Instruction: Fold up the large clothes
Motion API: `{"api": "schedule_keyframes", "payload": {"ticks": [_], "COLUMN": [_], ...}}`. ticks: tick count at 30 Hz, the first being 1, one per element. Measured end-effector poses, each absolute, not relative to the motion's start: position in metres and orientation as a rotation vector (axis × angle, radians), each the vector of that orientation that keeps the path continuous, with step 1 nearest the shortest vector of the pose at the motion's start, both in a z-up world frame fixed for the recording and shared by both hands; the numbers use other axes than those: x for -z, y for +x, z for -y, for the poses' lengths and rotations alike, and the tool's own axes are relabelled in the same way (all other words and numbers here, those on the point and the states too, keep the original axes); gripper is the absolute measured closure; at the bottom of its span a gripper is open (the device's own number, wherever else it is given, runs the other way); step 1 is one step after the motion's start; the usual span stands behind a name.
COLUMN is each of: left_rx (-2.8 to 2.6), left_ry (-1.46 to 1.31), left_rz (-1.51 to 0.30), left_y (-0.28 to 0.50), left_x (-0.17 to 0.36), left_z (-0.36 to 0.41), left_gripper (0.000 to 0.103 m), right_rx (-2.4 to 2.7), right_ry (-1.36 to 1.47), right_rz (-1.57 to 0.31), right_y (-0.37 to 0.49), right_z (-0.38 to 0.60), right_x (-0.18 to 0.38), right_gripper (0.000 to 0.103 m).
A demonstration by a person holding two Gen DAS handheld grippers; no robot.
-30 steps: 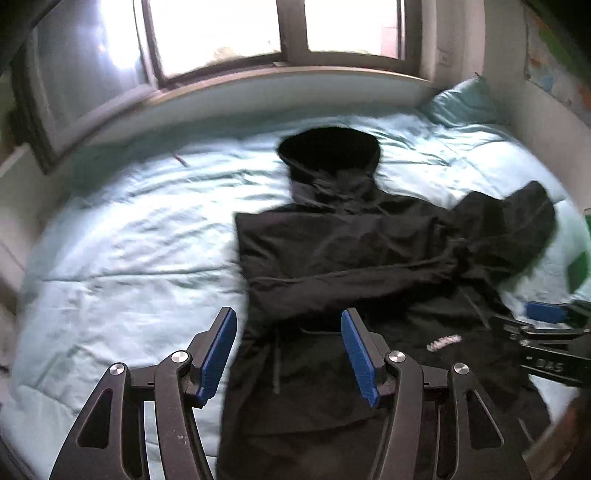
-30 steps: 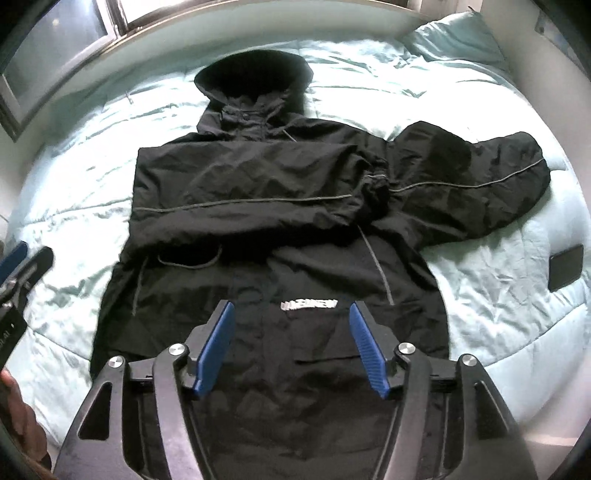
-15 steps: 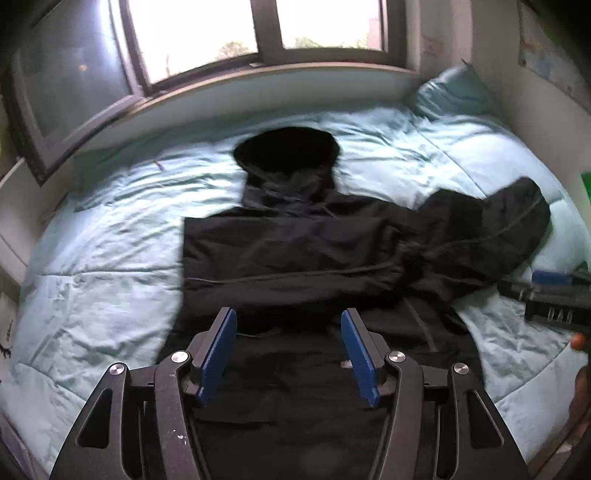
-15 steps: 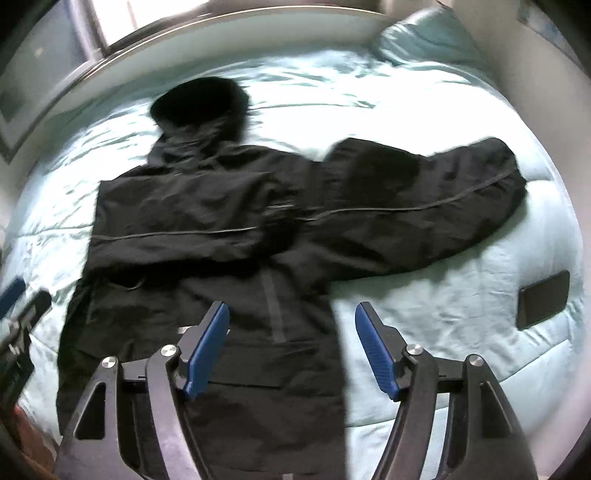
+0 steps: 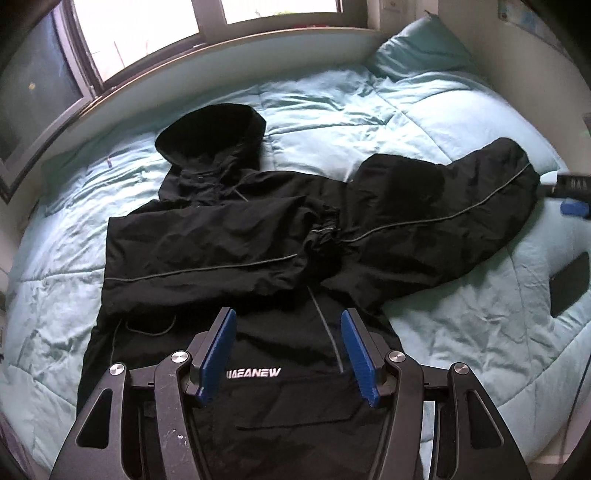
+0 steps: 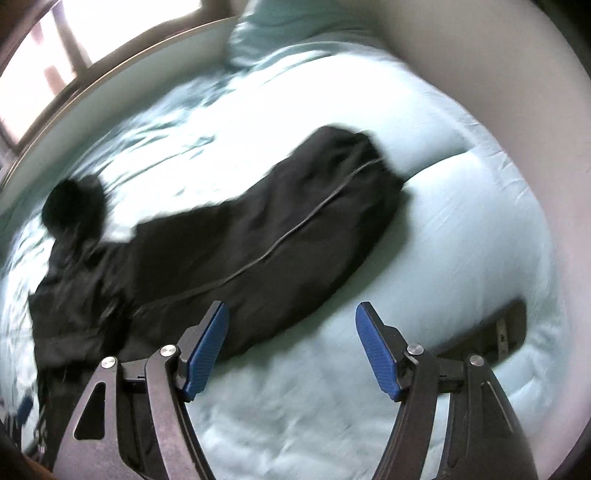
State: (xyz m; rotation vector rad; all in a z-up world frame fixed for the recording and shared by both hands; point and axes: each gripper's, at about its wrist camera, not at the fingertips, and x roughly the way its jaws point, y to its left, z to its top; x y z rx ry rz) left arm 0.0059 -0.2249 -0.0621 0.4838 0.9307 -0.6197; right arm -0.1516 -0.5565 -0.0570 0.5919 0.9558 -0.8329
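Note:
A black hooded jacket (image 5: 236, 240) lies front up on the light blue bed (image 5: 424, 122). One sleeve is folded across its chest. The other sleeve (image 5: 443, 221) stretches out to the right. My left gripper (image 5: 288, 317) hovers open over the lower front, just above the white logo (image 5: 253, 373), with nothing between its pads. My right gripper (image 6: 292, 310) is open above the bedding beside the outstretched sleeve (image 6: 295, 229), its left finger over the sleeve's edge; this view is blurred. In the left wrist view the right gripper (image 5: 570, 195) shows at the sleeve's cuff.
A pillow (image 5: 421, 48) lies at the far right corner under the window (image 5: 147, 33). A dark phone (image 5: 569, 284) rests on the bedding right of the jacket, also the phone (image 6: 491, 332) near my right finger. A wall borders the bed's right side.
Both grippers swept to the right: the left from the jacket's left side to its middle, the right from the logo out to the stretched sleeve, its jaws slightly wider.

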Motion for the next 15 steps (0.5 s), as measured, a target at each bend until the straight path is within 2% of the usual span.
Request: {"api": "schedule_keyframes", "payload": {"ticks": [8, 15], "left_rx": [0.658, 0.734], "left_ry": [0.487, 0.481], "left_rz": [-1.054, -1.127], "left_y": [0.023, 0.043], "left_x": [0.103, 0.127], "left_z": [0.278, 0.349], "left_gripper": [0.042, 0.042], "right_rx": [0.864, 0.790], "right_ry": [0.734, 0.836], "right_rz": [-0.933, -0.911], "right_y": [-0.162, -0.150], "right_z": [0.658, 0.694], "right_x": [0.092, 0.119], "right_gripper": [0.030, 0.028]}}
